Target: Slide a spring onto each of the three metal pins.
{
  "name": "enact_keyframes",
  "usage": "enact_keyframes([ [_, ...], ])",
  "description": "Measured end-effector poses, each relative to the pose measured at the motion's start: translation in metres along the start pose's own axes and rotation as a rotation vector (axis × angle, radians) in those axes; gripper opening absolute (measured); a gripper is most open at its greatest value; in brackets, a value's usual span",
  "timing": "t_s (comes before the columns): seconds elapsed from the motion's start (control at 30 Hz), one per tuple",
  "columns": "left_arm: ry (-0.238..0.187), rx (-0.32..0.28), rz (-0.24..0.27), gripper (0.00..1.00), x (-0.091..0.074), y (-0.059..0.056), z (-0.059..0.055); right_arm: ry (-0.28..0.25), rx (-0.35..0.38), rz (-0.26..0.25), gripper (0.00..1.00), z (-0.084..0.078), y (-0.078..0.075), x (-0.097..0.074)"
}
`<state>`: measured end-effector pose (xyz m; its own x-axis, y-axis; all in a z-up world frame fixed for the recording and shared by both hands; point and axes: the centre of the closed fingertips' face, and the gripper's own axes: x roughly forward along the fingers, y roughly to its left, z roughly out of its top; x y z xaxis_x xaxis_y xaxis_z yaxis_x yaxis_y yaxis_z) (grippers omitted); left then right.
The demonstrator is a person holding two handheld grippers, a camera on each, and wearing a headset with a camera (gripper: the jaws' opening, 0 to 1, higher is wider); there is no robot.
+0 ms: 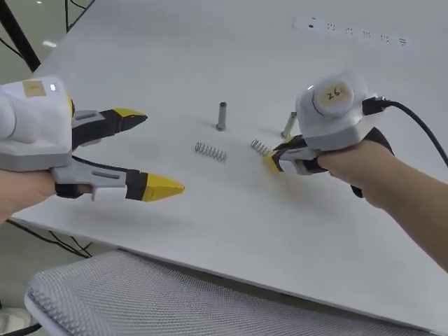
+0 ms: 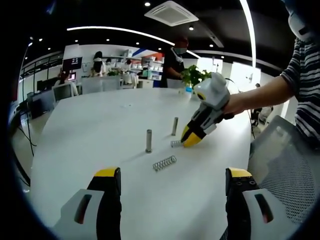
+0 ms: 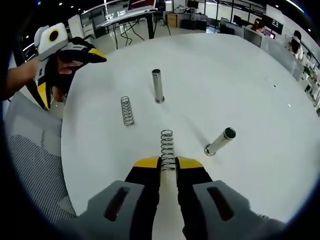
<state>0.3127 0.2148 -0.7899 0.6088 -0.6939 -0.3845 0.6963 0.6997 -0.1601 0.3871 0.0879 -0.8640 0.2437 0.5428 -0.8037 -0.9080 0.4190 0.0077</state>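
Head view: left gripper (image 1: 147,152) hovers over the bench (image 1: 210,224) at left, fingers wide, nothing between them. Right gripper (image 1: 274,159) is low at right, tips at the gripped spring (image 1: 259,146). Free spring (image 1: 210,151) lies flat mid-bench. First pin (image 1: 222,116) stands behind it and second pin (image 1: 289,124) stands just behind the right gripper. Both pins are bare.

Left gripper view: left gripper (image 2: 173,173) fingers spread far apart, empty. Free spring (image 2: 164,163) lies ahead on the bench, first pin (image 2: 149,140) upright beyond it. Right gripper (image 2: 191,137) is nose-down on the gripped spring (image 2: 175,143), with second pin (image 2: 175,126) close behind.

Right gripper view: right gripper (image 3: 168,164) fingers narrow, pinching the near end of the gripped spring (image 3: 167,145), whose body lies on the bench. Free spring (image 3: 127,111) is to its left, first pin (image 3: 157,86) beyond, second pin (image 3: 219,142) to the right. Left gripper (image 3: 70,75) is at upper left.

Handling, a judgement: the springs look light, thin and squashy, so they will likely roll or flick out of a hard pinch. Take one near an end, lightly, keeping the bore open for the pin. The pins look stiff and smooth but easily tipped.
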Motion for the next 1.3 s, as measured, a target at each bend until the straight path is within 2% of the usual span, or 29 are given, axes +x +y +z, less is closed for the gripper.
enact_keyframes([
  [0.1, 0.003, 0.005, -0.006, 0.85, 0.0, -0.001, 0.001, -0.01, 0.0, -0.002, 0.13, 0.002, -0.002, -0.001],
  [0.2, 0.011, 0.01, -0.007, 0.85, 0.001, 0.001, 0.003, -0.014, -0.057, -0.01, 0.13, 0.002, -0.003, -0.003],
  [0.4, 0.007, 0.026, -0.024, 0.84, 0.008, -0.002, 0.012, -0.037, -0.067, 0.013, 0.13, 0.004, -0.002, -0.012],
  [0.5, 0.01, 0.032, -0.056, 0.84, 0.017, -0.011, 0.014, -0.051, -0.058, 0.022, 0.12, 0.004, -0.004, -0.019],
  [0.6, 0.031, 0.058, -0.113, 0.83, 0.029, -0.025, 0.015, -0.056, -0.072, 0.016, 0.12, 0.001, -0.007, -0.029],
  [0.83, 0.038, 0.09, -0.176, 0.81, 0.047, -0.041, 0.021, -0.073, -0.13, 0.031, 0.12, -0.003, -0.007, -0.048],
  [0.93, 0.04, 0.095, -0.193, 0.8, 0.051, -0.045, 0.023, -0.09, -0.207, 0.042, 0.12, -0.003, -0.004, -0.054],
  [1.07, 0.037, 0.093, -0.217, 0.79, 0.056, -0.049, 0.026, -0.102, -0.249, 0.071, 0.12, -0.004, 0.005, -0.059],
  [1.1, 0.039, 0.096, -0.221, 0.79, 0.058, -0.05, 0.026, -0.1, -0.284, 0.073, 0.12, -0.004, 0.007, -0.06],
  [1.2, 0.045, 0.111, -0.247, 0.78, 0.065, -0.058, 0.028, -0.105, -0.354, 0.089, 0.12, -0.002, 0.014, -0.065],
  [1.3, 0.064, 0.131, -0.284, 0.77, 0.072, -0.068, 0.026, -0.093, -0.39, 0.094, 0.12, -0.004, 0.019, -0.068],
])
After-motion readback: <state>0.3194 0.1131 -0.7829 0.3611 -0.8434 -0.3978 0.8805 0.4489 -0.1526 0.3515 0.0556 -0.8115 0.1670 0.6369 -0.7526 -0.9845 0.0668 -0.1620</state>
